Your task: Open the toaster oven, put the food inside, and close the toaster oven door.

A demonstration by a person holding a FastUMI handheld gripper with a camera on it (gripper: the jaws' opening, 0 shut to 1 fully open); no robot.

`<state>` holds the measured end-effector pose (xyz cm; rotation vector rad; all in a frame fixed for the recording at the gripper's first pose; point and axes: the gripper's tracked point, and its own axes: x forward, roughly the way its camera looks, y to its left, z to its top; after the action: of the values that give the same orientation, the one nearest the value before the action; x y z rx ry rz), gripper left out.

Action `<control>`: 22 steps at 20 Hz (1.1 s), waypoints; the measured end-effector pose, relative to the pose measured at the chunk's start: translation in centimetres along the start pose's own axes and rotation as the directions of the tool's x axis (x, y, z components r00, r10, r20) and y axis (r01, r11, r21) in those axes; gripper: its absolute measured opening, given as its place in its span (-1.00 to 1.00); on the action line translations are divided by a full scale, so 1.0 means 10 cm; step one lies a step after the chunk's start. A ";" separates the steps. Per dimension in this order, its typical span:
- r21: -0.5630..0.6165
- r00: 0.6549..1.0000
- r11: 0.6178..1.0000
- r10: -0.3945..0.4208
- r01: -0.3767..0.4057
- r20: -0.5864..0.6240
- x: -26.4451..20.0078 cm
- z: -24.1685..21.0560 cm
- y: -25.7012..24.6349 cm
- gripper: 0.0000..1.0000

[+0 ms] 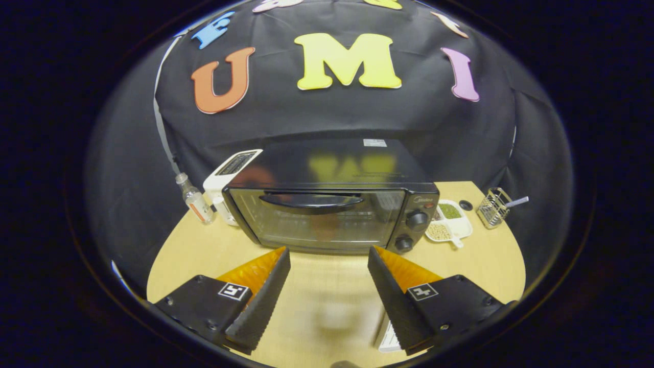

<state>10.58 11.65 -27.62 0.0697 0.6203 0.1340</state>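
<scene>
From the gripper view, the gripper (328, 255) hangs above the pale wooden table (490, 260) with its two fingers spread wide and nothing between them; bare tabletop shows in the gap. Just beyond the fingertips stands the black toaster oven (332, 204), square to the view, its glass door (319, 222) closed. A dark curved handle (311, 200) runs along the top of the door, and two knobs (411, 231) sit one above the other on the panel to the right of the door.

The door looks stiff and hinged at the bottom edge, so it should swing down and outward; the handle is the natural place to take hold, near its middle, with one finger above and one below. The glossy bar may be slippery, and the glass deserves a gentle pull. The oven itself seems heavy enough to stay put, though that is a judgement.

Behind the oven's left corner stand a white toaster (232, 171) and a small clear bottle (194, 199). To the oven's right lie a white divided dish (449, 225) holding what may be beans or grains, too small to tell, and a wire basket (493, 207). A white object (387, 337) peeks out beside the right finger; what it is cannot be told.
</scene>
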 end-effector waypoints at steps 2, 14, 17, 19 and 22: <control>0.010 1.000 1.000 -0.010 0.010 0.016 -0.17 0.04 -0.13 0.95; 0.032 0.899 0.982 -0.184 0.187 0.398 -2.37 1.30 -1.58 0.95; 0.018 0.863 0.986 -0.156 0.168 0.481 -2.87 1.54 -1.80 0.95; -0.009 0.844 0.988 -0.125 0.151 0.521 -3.14 1.64 -1.96 0.95; -0.032 0.820 0.989 -0.103 0.146 0.563 -3.44 1.67 -2.21 0.95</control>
<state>-5.13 -15.62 3.38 -0.0061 0.0246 0.0037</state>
